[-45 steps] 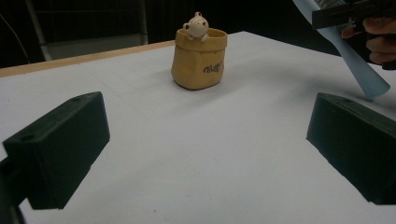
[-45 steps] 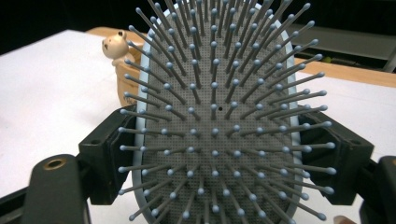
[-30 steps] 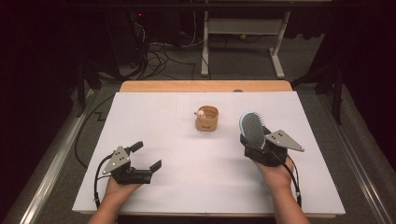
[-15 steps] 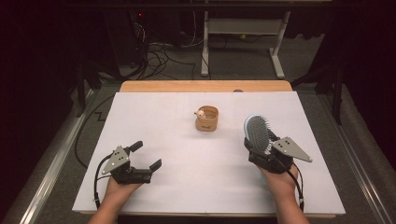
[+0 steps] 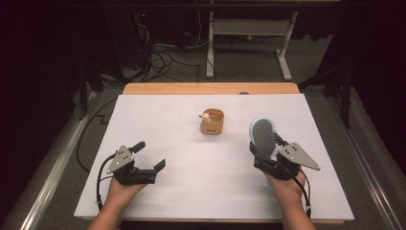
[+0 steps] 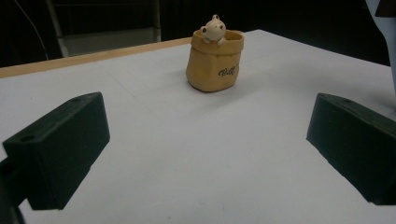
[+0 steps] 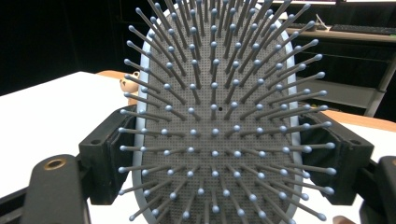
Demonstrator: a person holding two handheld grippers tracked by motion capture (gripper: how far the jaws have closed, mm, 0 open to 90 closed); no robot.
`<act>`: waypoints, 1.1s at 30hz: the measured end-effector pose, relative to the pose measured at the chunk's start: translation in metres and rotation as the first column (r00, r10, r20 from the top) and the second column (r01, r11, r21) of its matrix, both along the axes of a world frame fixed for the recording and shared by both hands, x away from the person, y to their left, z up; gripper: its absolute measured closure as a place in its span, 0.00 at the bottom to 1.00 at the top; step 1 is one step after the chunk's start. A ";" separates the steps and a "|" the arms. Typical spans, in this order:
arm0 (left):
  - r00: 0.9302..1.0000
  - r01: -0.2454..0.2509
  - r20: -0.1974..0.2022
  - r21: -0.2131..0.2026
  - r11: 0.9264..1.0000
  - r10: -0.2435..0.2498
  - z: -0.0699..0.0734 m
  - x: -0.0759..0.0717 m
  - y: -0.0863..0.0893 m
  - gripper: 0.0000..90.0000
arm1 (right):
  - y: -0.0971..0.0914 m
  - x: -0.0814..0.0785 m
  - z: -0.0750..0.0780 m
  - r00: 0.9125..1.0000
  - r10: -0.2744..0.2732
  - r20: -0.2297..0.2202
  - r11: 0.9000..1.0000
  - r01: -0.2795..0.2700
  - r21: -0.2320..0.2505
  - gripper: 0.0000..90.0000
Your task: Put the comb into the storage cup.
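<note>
The right gripper (image 5: 262, 152) is clamped on a pale blue hairbrush (image 5: 263, 137), its two jaws pressing the sides of the oval head while the bristled face looks up and toward the person. In the right gripper view the hairbrush (image 7: 212, 116) stands nearly upright between the black jaws, pins fanning toward the lens. The brush is lifted off the white counter (image 5: 215, 163), right of centre and nearer than the small tan pouch-shaped holder (image 5: 212, 121) that sits upright around the middle of the far half, with a little cream bear figure (image 5: 206, 116) peeking over its rim.

The left gripper (image 5: 152, 157) rests low on the near left of the counter, jaws spread wide with nothing between them; in its own view the holder (image 6: 215, 60) stands well ahead, apart from both jaws.

The step in hand looks like carrying the brush, likely toward the holder. Since the grip is on the head, the handle, hidden below the gripper, would have to go in first: the next move calls for bringing the brush over the holder's mouth, keeping it upright, and lowering gently so the light holder does not tip. The free left gripper could steady it.
</note>
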State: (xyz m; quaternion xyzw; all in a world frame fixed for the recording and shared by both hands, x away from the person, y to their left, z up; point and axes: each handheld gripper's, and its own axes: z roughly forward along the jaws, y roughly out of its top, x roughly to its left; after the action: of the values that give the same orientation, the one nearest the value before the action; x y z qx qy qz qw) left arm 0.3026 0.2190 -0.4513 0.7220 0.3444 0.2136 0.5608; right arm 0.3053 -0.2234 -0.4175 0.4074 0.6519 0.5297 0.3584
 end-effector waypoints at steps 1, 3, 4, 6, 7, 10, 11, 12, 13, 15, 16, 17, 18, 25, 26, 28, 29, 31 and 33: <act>1.000 0.000 0.000 0.000 1.000 0.000 0.000 0.000 0.000 0.00 | 0.000 0.000 0.000 1.000 0.000 0.000 1.000 0.000 0.000 0.23; 1.000 0.003 -0.008 0.000 1.000 -0.003 0.004 0.002 -0.004 0.00 | 0.000 0.000 0.000 1.000 0.002 0.001 1.000 -0.002 -0.001 0.23; 1.000 0.006 -0.006 -0.002 1.000 -0.006 0.005 0.003 -0.005 0.00 | 0.000 0.000 0.000 1.000 0.002 0.001 1.000 -0.002 -0.002 0.23; 1.000 0.007 0.007 0.009 1.000 -0.007 0.007 0.005 -0.010 0.00 | 0.001 0.000 0.000 1.000 0.000 0.001 1.000 0.000 -0.007 0.23; 1.000 0.007 0.007 0.009 1.000 -0.007 0.007 0.005 -0.010 0.00 | 0.001 0.000 0.000 1.000 0.000 0.001 1.000 0.000 -0.007 0.23; 1.000 0.028 -0.007 0.016 0.999 -0.027 0.010 0.011 -0.018 0.00 | 0.001 0.001 0.000 1.000 0.001 0.001 1.000 -0.001 -0.006 0.23; 0.999 0.036 -0.014 0.015 0.999 -0.036 0.011 0.012 -0.020 0.00 | 0.001 0.001 0.000 1.000 0.000 0.001 1.000 0.000 -0.005 0.23; 0.999 0.039 -0.012 0.015 0.999 -0.039 0.012 0.014 -0.023 0.00 | 0.001 0.001 0.000 1.000 0.000 0.002 1.000 0.000 -0.005 0.23; 0.999 0.042 -0.004 0.018 0.999 -0.042 0.012 0.015 -0.026 0.00 | 0.001 0.001 0.000 1.000 0.000 0.002 1.000 0.000 -0.005 0.23; 0.999 0.048 0.013 0.017 0.999 -0.048 0.013 0.016 -0.030 0.00 | 0.001 0.001 0.000 1.000 0.000 0.003 1.000 0.000 -0.006 0.23; 0.999 0.048 0.013 0.017 0.999 -0.048 0.013 0.016 -0.030 0.00 | 0.001 0.001 0.000 1.000 0.000 0.003 1.000 0.000 -0.006 0.23; 0.998 0.056 0.014 0.015 0.998 -0.056 0.013 0.018 -0.034 0.00 | 0.001 0.001 -0.001 1.000 -0.001 0.002 1.000 0.001 -0.007 0.23; 0.998 0.060 0.015 0.014 0.998 -0.060 0.013 0.019 -0.037 0.00 | 0.001 0.001 -0.001 1.000 -0.001 0.003 1.000 0.001 -0.008 0.23; 0.996 0.088 0.014 0.025 0.996 -0.088 0.008 0.024 -0.051 0.00 | 0.002 0.001 -0.001 1.000 -0.001 0.007 1.000 0.001 -0.010 0.23; 0.996 0.089 0.012 0.026 0.996 -0.089 0.007 0.025 -0.053 0.00 | 0.002 0.001 -0.001 1.000 -0.002 0.006 1.000 0.002 -0.009 0.23; 0.995 0.096 0.006 0.022 0.995 -0.096 0.007 0.027 -0.057 0.00 | 0.003 0.001 -0.001 1.000 0.000 0.007 1.000 0.000 -0.009 0.23; 0.995 0.098 0.008 0.020 0.995 -0.098 0.007 0.027 -0.059 0.00 | 0.003 0.001 -0.001 1.000 0.001 0.008 1.000 -0.001 -0.010 0.23; 0.994 0.106 0.017 0.014 0.994 -0.106 0.007 0.028 -0.063 0.00 | 0.004 0.001 -0.001 1.000 0.002 0.008 1.000 -0.001 -0.010 0.23; 0.993 0.115 0.019 0.006 0.993 -0.115 0.006 0.029 -0.067 0.00 | 0.005 0.001 -0.002 1.000 0.004 0.007 1.000 -0.004 -0.014 0.23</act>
State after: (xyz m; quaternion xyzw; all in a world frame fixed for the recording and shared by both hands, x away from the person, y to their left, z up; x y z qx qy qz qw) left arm 0.3317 0.1516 -0.4453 0.7400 0.2963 0.1888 0.5736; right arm 0.3066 -0.2188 -0.4191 0.4017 0.6550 0.5274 0.3626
